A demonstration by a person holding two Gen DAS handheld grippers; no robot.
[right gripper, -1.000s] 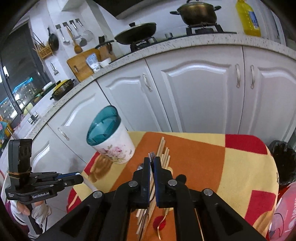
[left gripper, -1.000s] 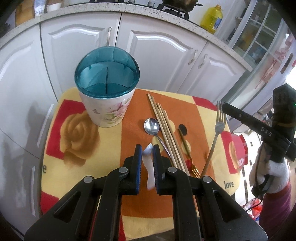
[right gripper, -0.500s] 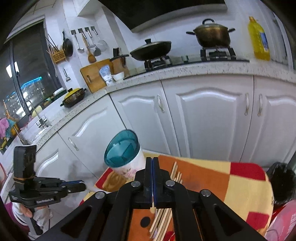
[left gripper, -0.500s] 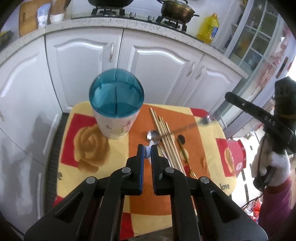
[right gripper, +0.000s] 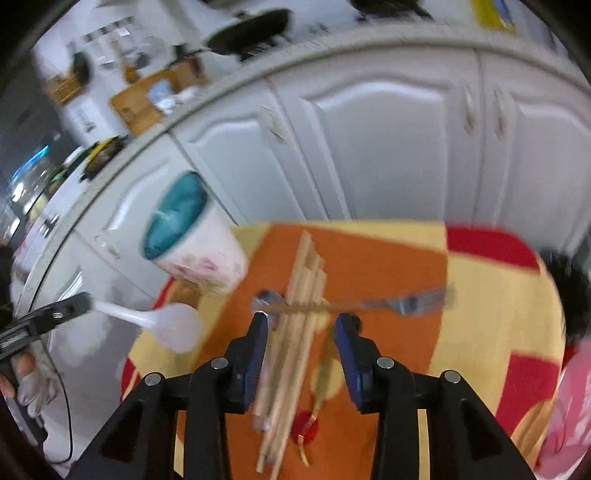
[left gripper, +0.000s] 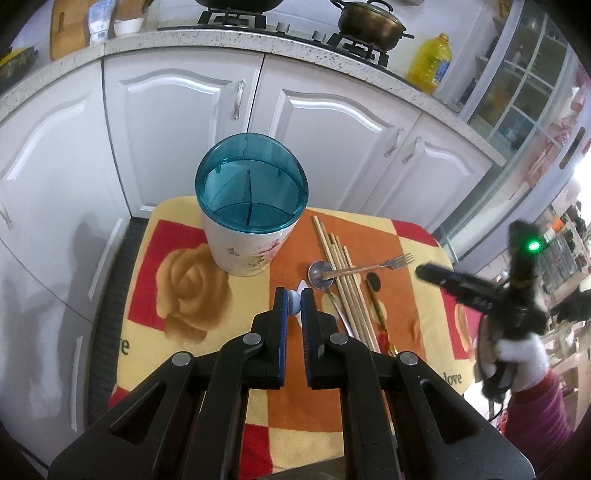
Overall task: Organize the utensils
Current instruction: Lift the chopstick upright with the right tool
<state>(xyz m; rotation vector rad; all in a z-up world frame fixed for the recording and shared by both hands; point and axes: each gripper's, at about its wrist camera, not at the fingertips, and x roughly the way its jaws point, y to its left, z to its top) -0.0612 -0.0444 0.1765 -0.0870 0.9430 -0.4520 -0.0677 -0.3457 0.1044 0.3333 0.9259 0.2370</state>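
Note:
My left gripper is shut on a white plastic spoon, lifted above the table; the spoon also shows in the right wrist view. A floral utensil holder with a teal divided insert stands at the back left. Wooden chopsticks, a metal spoon, a gold-handled spoon and a metal fork lie on the cloth. The fork lies across the chopsticks. My right gripper is open and empty above them.
A yellow, orange and red cloth covers the small table. White cabinet doors stand close behind it. A stove with pots and an oil bottle sit on the counter above.
My right gripper has opened and let the fork go; the fork now lies across the chopsticks. My left gripper has lifted the white spoon higher.

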